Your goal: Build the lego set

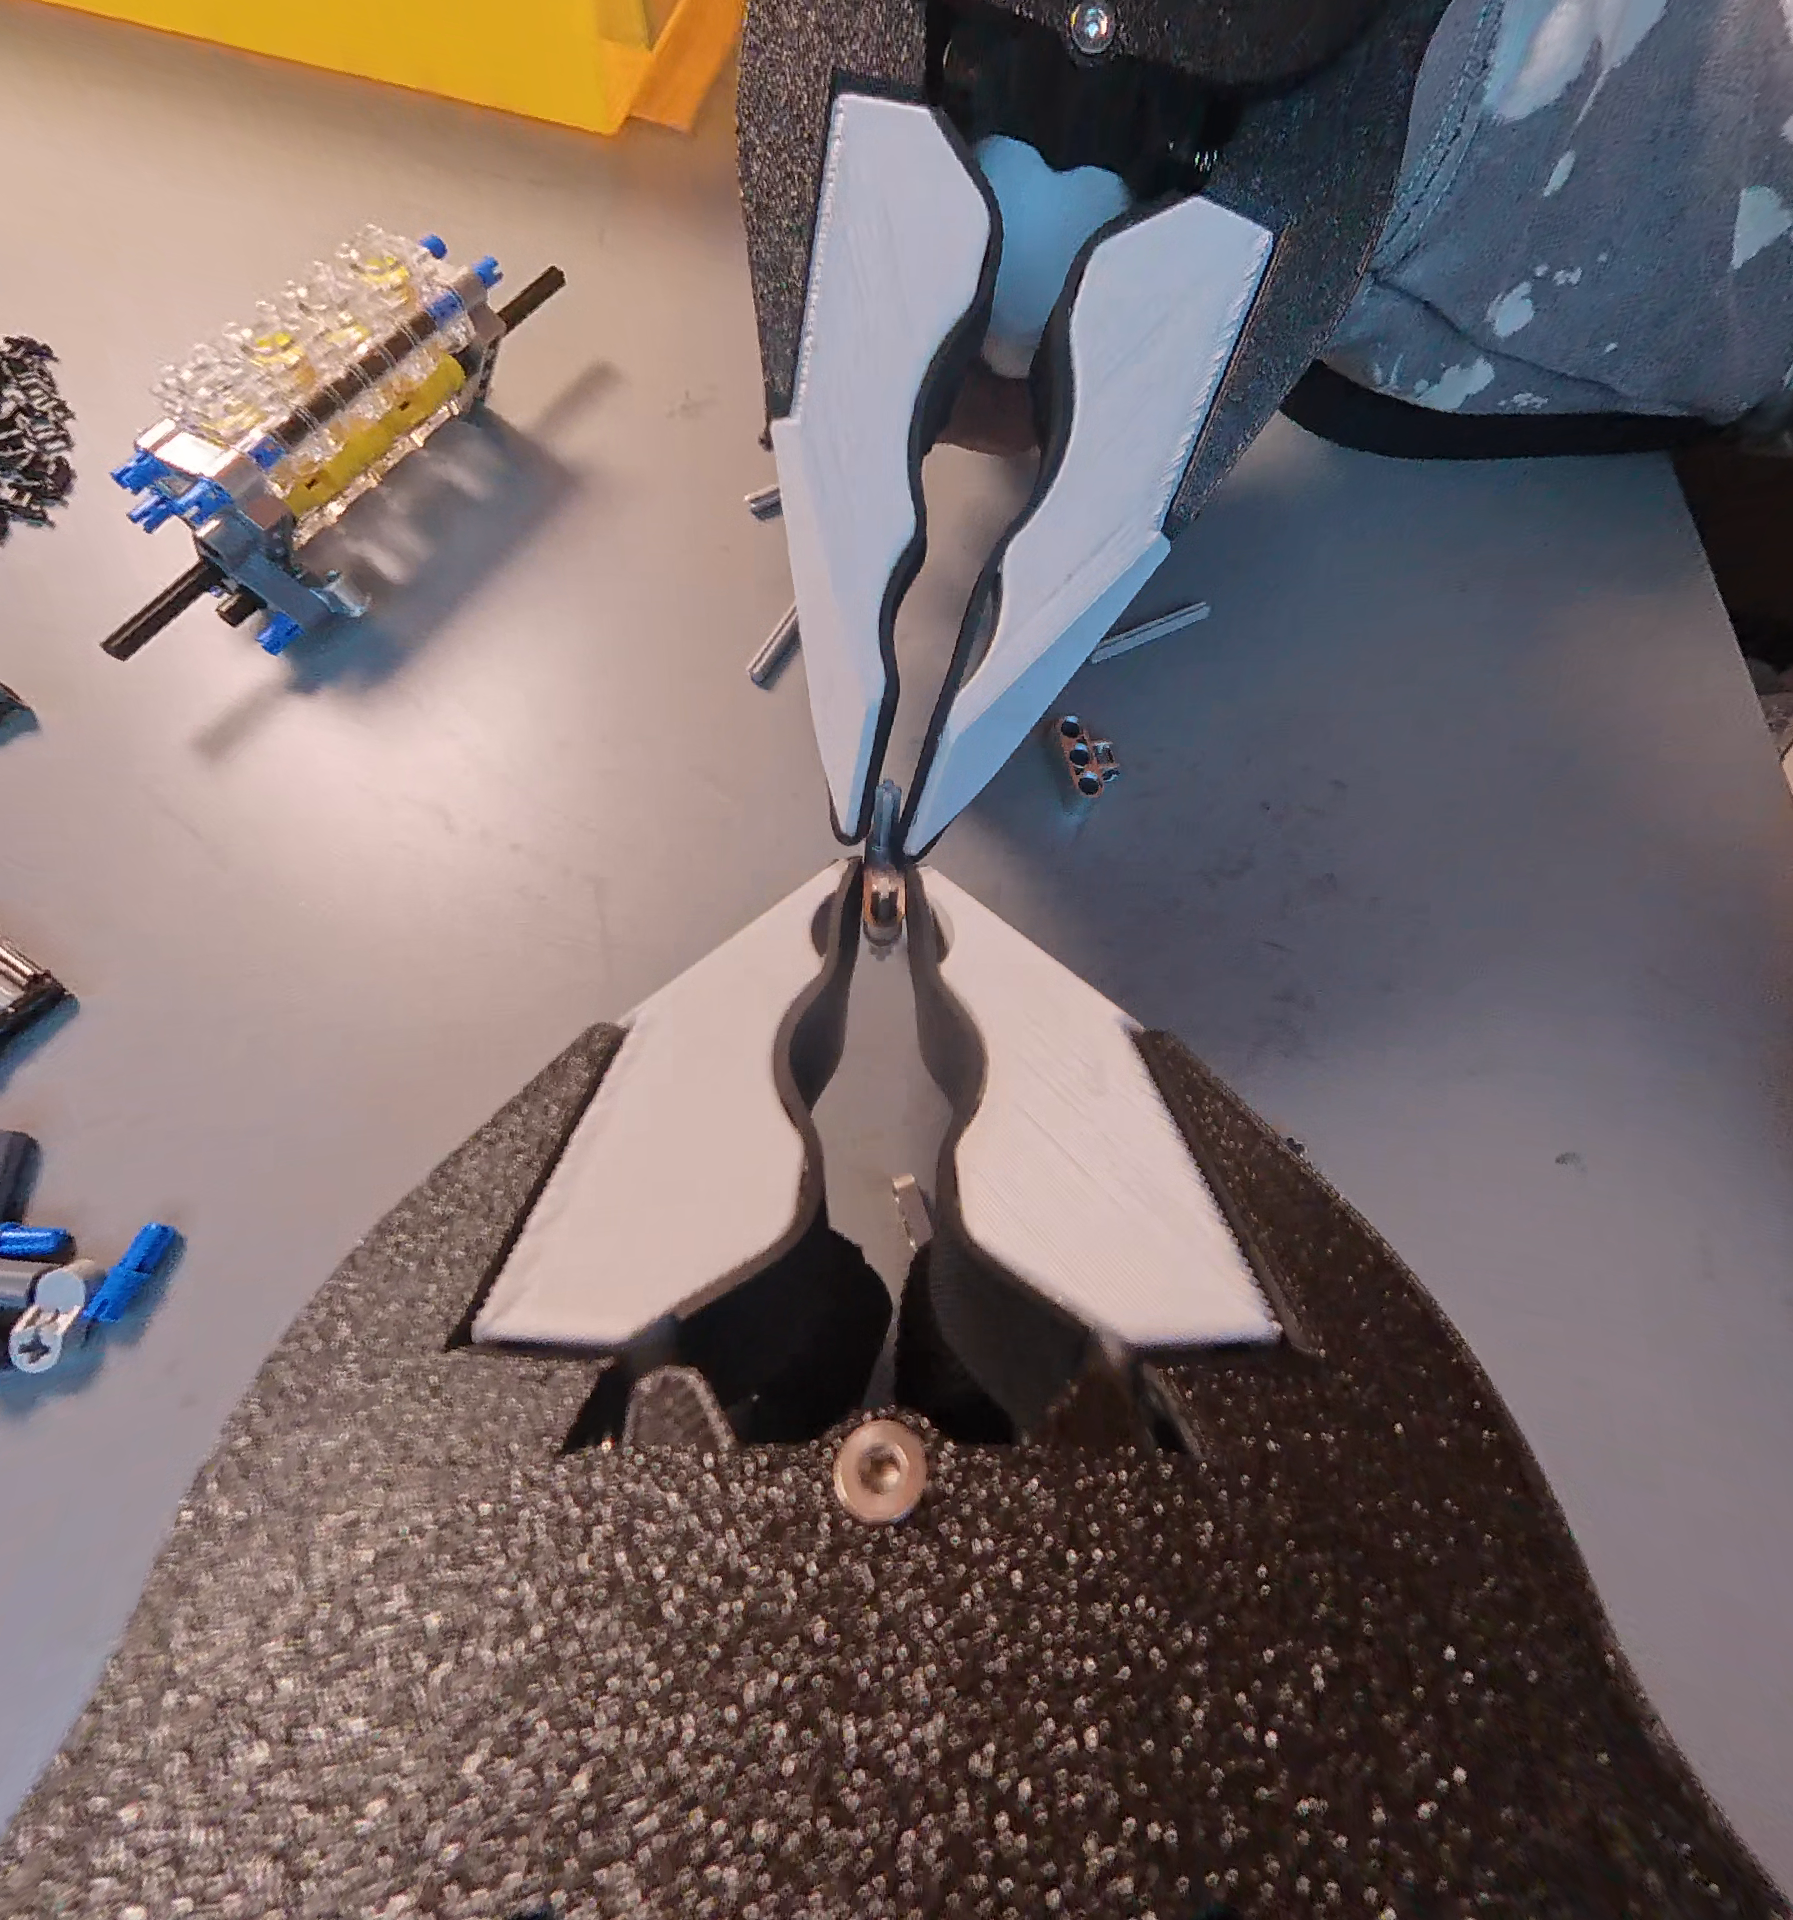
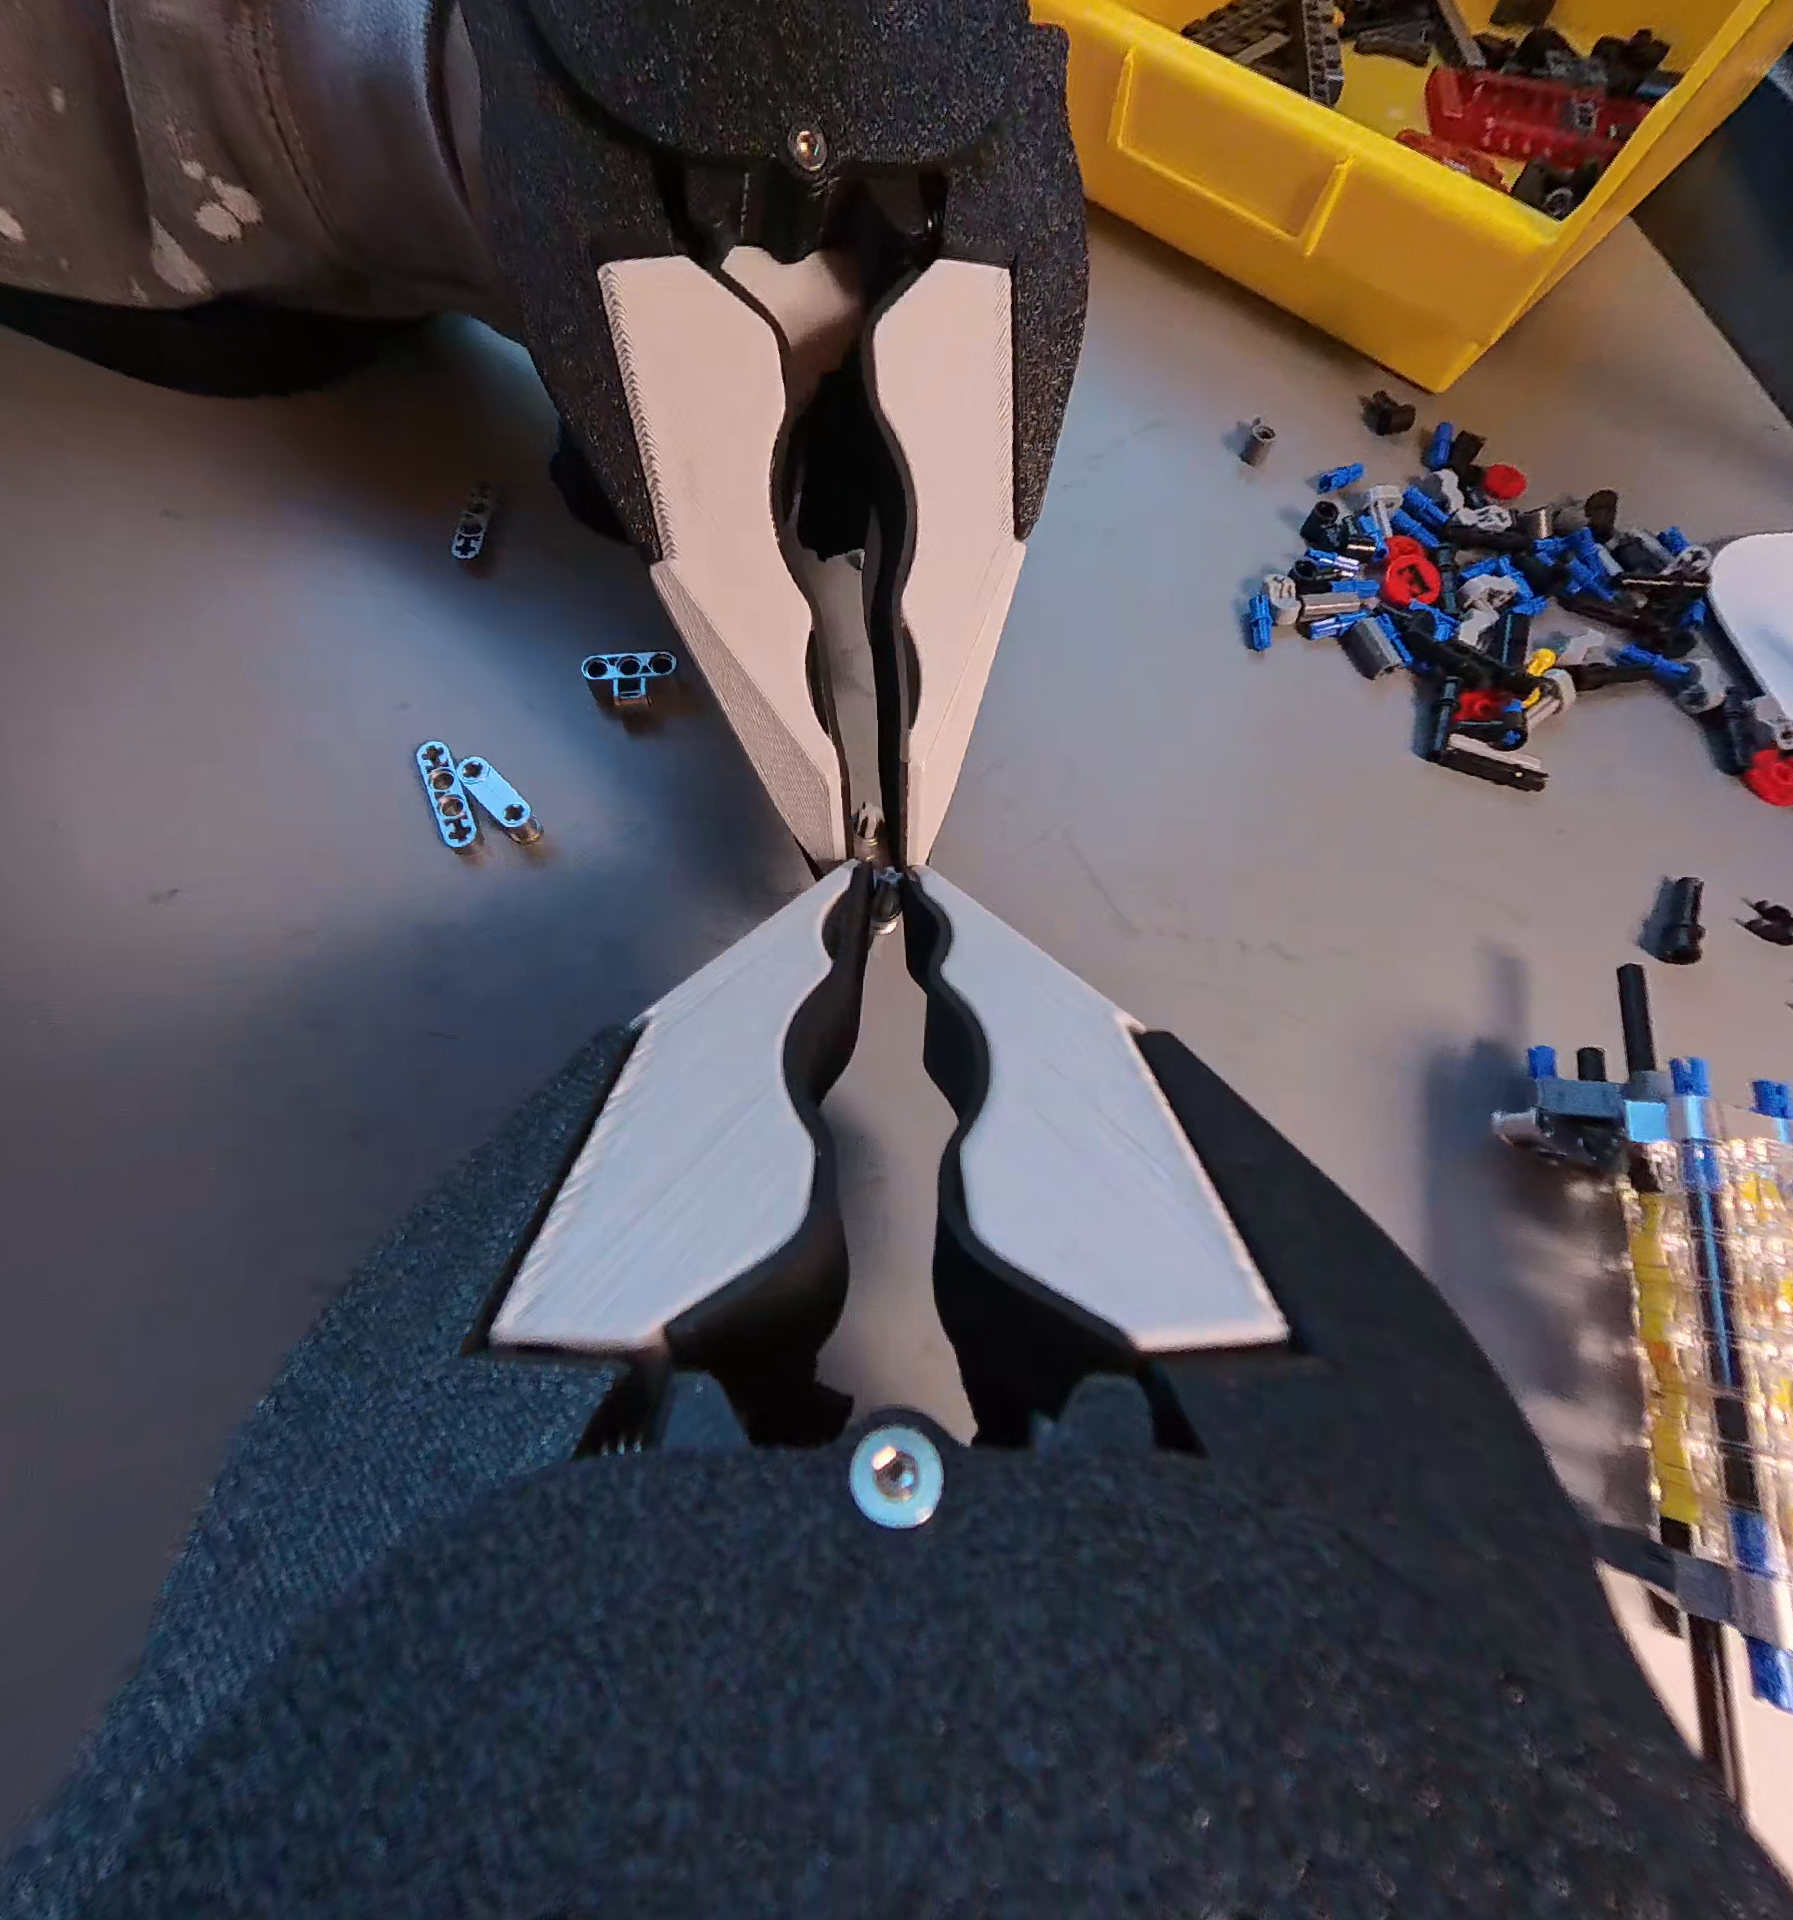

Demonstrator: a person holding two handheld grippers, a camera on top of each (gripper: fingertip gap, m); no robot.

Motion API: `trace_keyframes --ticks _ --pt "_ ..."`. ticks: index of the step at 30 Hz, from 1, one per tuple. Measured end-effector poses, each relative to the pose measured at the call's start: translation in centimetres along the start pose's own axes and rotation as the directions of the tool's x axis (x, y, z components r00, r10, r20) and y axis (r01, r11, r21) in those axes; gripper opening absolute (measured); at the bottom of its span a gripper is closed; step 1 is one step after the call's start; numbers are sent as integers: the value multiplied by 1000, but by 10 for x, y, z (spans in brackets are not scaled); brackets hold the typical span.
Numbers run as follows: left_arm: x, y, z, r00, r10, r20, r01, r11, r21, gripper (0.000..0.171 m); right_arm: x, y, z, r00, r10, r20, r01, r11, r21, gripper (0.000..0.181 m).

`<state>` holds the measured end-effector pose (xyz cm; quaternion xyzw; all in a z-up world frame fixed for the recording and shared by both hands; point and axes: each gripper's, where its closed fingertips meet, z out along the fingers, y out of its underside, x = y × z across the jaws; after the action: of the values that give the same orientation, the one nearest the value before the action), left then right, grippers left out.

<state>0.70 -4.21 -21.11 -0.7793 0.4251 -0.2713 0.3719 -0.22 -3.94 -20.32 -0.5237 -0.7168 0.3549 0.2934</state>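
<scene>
My left gripper is shut on a small grey connector piece with a round hole. My right gripper comes in from the top, tip to tip with it, shut on a small grey pin. The two parts touch where the tips meet, above the grey table. In the right wrist view my right gripper holds its grey pin against the part in the left gripper. A person's speckled sleeve is behind the right gripper.
A clear, yellow and blue block assembly on black axles lies on the table. A yellow bin of parts, a pile of blue, black and red pins, grey beams and loose grey axles lie around.
</scene>
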Motion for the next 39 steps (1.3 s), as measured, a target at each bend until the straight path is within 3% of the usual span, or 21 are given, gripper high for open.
trace_keyframes --ticks 6,10,15,18,24,27,30,35,39 --pt "-1 -2 -2 1000 11 13 -12 1000 5 6 1 -3 0 1000 2 -3 -2 1000 5 3" --pt "-1 11 6 1000 -2 10 2 998 -55 6 -1 7 9 1000 24 13 -23 999 -37 3" --pt "-1 0 -1 1000 -16 8 16 1000 -10 6 0 -3 1 999 34 9 -34 999 9 3" --pt "-2 12 7 1000 3 25 -1 997 -78 6 0 9 6 1000 25 4 -25 998 -58 3" --pt "-3 -1 -1 999 11 49 -9 999 -40 6 2 -6 -2 999 45 1 -45 999 14 3" --pt "-3 13 6 999 9 48 -4 995 -103 6 0 10 4 999 36 4 -36 997 -62 2" --pt "-4 11 3 999 -13 37 16 996 -90 6 0 7 4 999 52 11 -52 998 -38 0" --pt "-4 -3 -11 978 -191 -80 194 981 31 6 6 -4 -6 992 122 21 -122 992 39 5" --pt "-2 -24 -29 898 -346 -273 394 907 147 6 4 -13 -12 986 154 68 -160 983 95 11"
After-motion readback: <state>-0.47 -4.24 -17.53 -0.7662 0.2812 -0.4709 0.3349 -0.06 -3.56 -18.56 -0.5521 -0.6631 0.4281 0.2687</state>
